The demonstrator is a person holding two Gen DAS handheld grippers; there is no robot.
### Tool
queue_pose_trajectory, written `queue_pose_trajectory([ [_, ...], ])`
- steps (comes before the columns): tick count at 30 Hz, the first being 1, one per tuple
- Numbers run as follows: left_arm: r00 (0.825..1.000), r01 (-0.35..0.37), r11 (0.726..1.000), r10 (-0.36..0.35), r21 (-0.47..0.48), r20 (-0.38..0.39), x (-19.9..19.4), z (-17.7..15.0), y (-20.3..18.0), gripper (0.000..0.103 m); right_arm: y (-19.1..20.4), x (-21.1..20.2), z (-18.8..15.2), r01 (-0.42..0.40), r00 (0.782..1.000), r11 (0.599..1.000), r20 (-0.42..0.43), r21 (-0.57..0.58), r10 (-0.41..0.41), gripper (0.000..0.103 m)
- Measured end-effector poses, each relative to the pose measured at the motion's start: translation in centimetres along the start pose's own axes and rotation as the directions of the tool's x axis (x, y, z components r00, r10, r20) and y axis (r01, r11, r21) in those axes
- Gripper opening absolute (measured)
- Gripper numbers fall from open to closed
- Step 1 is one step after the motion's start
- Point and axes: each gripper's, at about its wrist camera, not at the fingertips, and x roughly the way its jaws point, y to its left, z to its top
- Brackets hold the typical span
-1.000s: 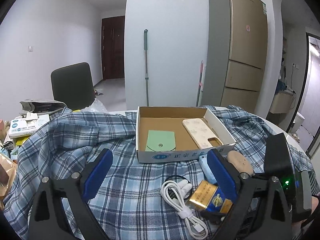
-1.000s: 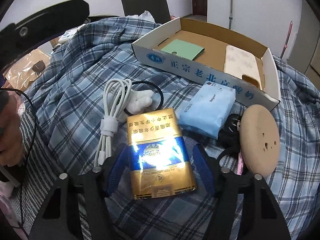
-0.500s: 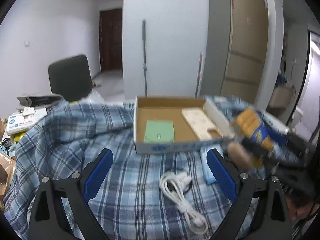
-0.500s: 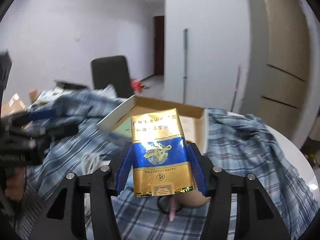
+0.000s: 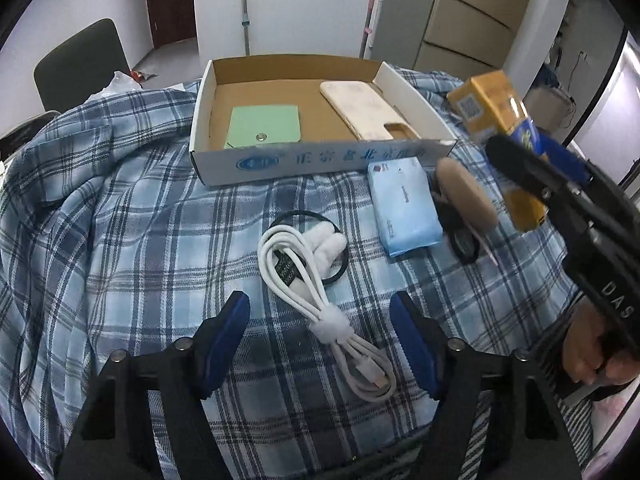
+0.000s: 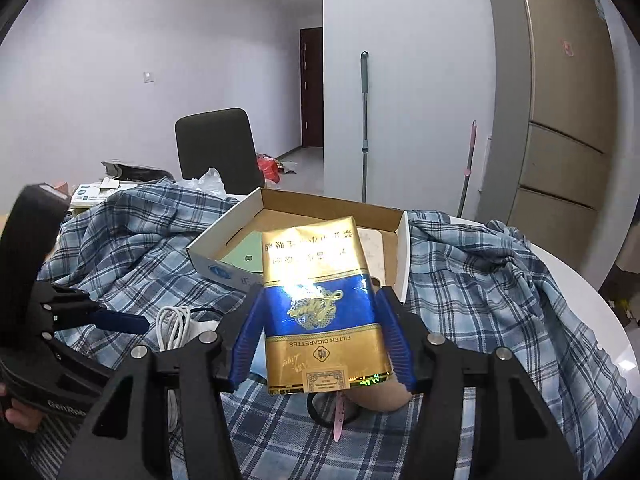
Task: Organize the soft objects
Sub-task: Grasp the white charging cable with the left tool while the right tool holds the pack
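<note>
While the gold-and-blue cigarette pack (image 6: 320, 304) hangs above the plaid cloth (image 5: 120, 216), clear of it, the right tongs (image 6: 320, 332) clamp it between blue pads, just right of the cardboard box (image 5: 320, 156); the left tongs (image 5: 320, 344) gape empty over the white cable (image 5: 320, 292); a blue tissue pack (image 5: 404, 208) lies beside the box.

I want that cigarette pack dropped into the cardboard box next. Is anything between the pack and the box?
Nothing visible blocks it. The cigarette pack is held up in the right gripper, above the plaid cloth. The cardboard box is open-topped, with bare floor between the green pouch and phone case.
</note>
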Motion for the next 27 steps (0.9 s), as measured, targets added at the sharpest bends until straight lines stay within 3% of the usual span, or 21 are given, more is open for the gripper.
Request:
queue_pose_trajectory([
  [1, 1.0, -0.006, 1.0, 0.006, 0.003, -0.004, 0.2, -0.1, -0.1, 0.068, 0.0, 0.0, 0.0, 0.002, 1.0, 1.0, 0.001, -0.001, -0.002, 0.055],
  [3, 1.0, -0.017, 1.0, 0.017, 0.017, -0.012, 0.4, -0.2, -0.4, 0.047, 0.0, 0.0, 0.0, 0.002, 1.0, 1.0, 0.0, -0.004, -0.002, 0.055],
  [7, 0.998, -0.024, 0.999, 0.026, 0.032, -0.056, 1.7, -0.3, -0.5, 0.035, -0.1, 0.3, 0.0, -0.004, 1.0, 1.0, -0.012, 0.002, 0.004, 0.055],
  [9, 0.998, -0.027, 0.999, 0.029, 0.035, -0.048, 1.8, -0.3, -0.4, 0.021, -0.2, 0.4, 0.0, -0.001, 1.0, 1.0, -0.015, 0.01, 0.001, 0.055],
  [18, 0.992, 0.003, 0.999, -0.008, 0.039, 0.123, -1.2, 0.0, -0.4, 0.021, -0.3, 0.2, 0.0, 0.007, 1.0, 1.0, -0.004, 0.013, -0.007, 0.055],
  [27, 0.94, -0.046, 0.992, 0.003, 0.119, 0.341, -4.9, 0.6, -1.5, 0.021, -0.4, -0.4, 0.1, 0.019, 0.999, 1.0, 0.026, 0.011, -0.019, 0.056],
])
